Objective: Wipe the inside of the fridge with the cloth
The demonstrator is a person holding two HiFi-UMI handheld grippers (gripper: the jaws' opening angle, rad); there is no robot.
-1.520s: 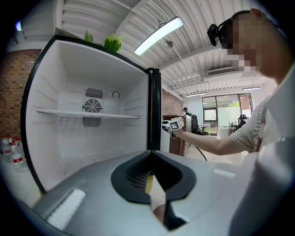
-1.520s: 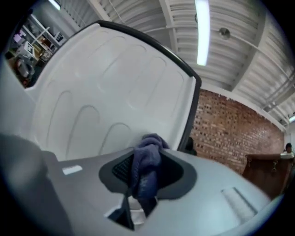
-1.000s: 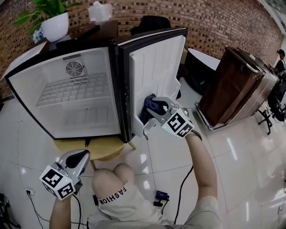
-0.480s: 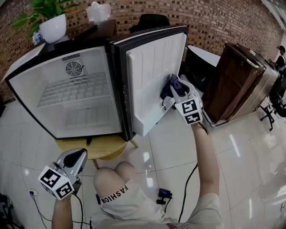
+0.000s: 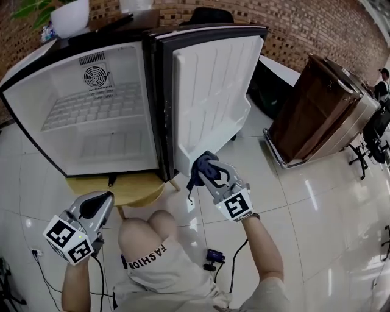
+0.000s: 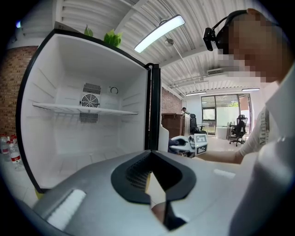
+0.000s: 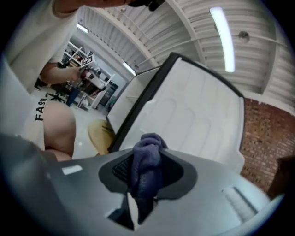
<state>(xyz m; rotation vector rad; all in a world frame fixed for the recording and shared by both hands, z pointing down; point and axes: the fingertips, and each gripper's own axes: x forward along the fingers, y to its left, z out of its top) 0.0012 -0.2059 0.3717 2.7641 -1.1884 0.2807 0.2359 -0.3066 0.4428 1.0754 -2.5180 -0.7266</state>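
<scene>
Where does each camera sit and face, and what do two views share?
Head view: on the head, steeply down at the open fridge; left gripper, right gripper, a knee.
Left gripper view: on the left gripper, into the fridge; its shut jaws.
Right gripper view: on the right gripper, at the door; jaws clamping the cloth.
Shared: both gripper views show the other gripper.

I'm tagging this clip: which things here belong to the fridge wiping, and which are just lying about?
Job: fridge, door, cloth, right gripper holding it.
Lying about: plant pot, wooden cabinet, bottles.
</scene>
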